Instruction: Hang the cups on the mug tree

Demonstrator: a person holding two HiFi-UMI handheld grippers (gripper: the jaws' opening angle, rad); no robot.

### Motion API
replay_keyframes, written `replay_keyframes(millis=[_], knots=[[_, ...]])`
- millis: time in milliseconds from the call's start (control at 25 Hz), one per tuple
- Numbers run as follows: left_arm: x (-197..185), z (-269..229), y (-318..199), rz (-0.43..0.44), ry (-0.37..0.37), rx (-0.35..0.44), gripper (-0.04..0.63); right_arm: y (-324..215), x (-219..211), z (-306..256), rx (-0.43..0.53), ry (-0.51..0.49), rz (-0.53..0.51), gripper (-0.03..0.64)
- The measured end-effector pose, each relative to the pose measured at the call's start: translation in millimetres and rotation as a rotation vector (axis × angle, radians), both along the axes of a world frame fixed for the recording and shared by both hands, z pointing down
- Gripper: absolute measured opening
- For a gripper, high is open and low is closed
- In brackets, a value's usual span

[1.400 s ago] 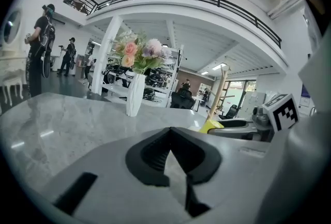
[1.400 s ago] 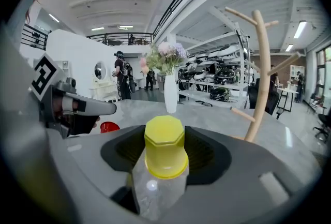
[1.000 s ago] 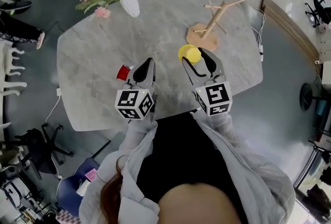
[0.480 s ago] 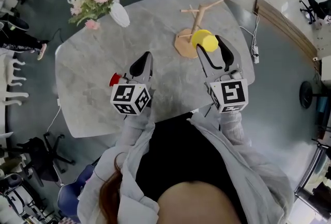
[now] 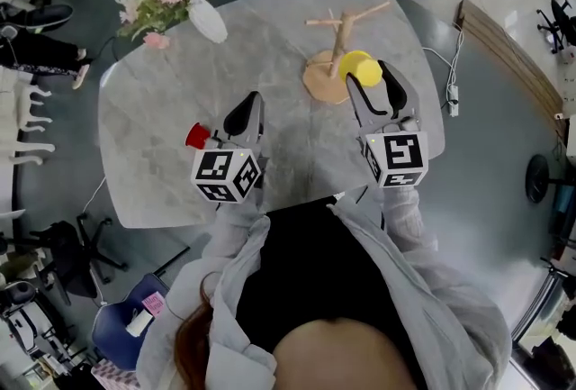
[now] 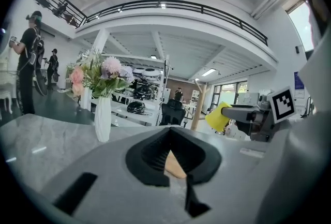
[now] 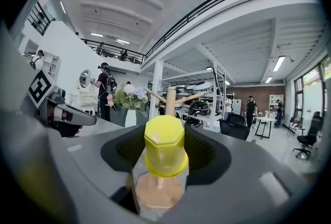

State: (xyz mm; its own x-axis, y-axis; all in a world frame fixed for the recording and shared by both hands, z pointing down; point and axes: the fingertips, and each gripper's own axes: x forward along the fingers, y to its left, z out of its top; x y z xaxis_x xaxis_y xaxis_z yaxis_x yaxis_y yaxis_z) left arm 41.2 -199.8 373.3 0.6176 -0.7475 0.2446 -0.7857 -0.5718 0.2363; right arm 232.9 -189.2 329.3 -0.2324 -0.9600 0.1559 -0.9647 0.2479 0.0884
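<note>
Currently gripping yellow cup (image 5: 358, 67) in right tool (image 5: 369, 73), aloft just right of mug tree (image 5: 337, 35). Holding left tool (image 5: 248, 104) closed, empty, over near tabletop (image 5: 153, 109), with red cup (image 5: 195, 135) just left.

Left tongs (image 5: 249, 103) closed, empty — right tongs (image 5: 371, 75) clamping yellow cup (image 5: 357, 65).

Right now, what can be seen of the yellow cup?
The yellow cup looks like smooth plastic, with a faceted closed end facing up and a wider flared rim facing down; no handle shows. The right claw grips its sides and holds it clear of the grey table, close in front of the wooden mug tree. It hangs on none of the pegs.
</note>
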Motion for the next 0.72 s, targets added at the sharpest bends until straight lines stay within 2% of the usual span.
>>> replay_keyframes(millis=[440,720], knots=[[-16,39,29,-0.096,-0.071,-0.084,0.003,-11,-2,38,-0.037,-0.077,-0.047,0.250],[-21,57,45,-0.123,-0.093,-0.119,0.003,-11,-8,54,-0.062,-0.074,-0.082,0.250]])
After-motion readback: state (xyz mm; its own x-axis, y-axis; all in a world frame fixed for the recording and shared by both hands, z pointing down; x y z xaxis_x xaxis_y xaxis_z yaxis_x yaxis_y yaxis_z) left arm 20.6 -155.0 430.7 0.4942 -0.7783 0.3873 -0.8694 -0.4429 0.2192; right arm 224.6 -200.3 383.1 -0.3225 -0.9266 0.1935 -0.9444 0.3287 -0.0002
